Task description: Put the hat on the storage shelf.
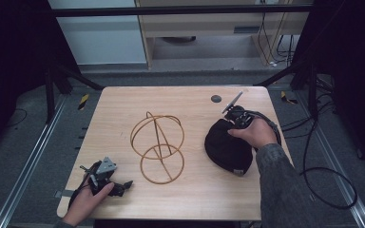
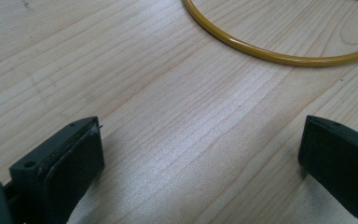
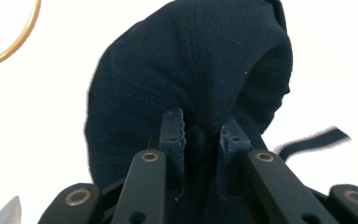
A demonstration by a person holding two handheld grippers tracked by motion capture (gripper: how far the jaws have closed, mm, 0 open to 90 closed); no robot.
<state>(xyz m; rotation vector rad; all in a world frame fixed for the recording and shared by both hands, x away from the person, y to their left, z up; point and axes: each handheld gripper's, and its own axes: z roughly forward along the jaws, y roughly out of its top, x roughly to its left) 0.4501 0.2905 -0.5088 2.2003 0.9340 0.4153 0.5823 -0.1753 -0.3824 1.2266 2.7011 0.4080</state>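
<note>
Fabric of the black cap (image 3: pixel 191 70) is pinched between the closed jaws of the right gripper (image 3: pixel 200 135). Left gripper (image 2: pixel 200 154) rests on the wooden table (image 2: pixel 168 116) with its jaws wide apart, nothing between them; just beyond lies the yellow wire frame (image 2: pixel 279 57).

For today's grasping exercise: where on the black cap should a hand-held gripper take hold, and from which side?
Pinch the soft crown fabric at the cap's far edge, coming from the far right, as the right hand-held gripper does now, shut on a fold. The cloth bunches easily into a thin ridge between the jaws, and that side lies away from the wire stand.
</note>
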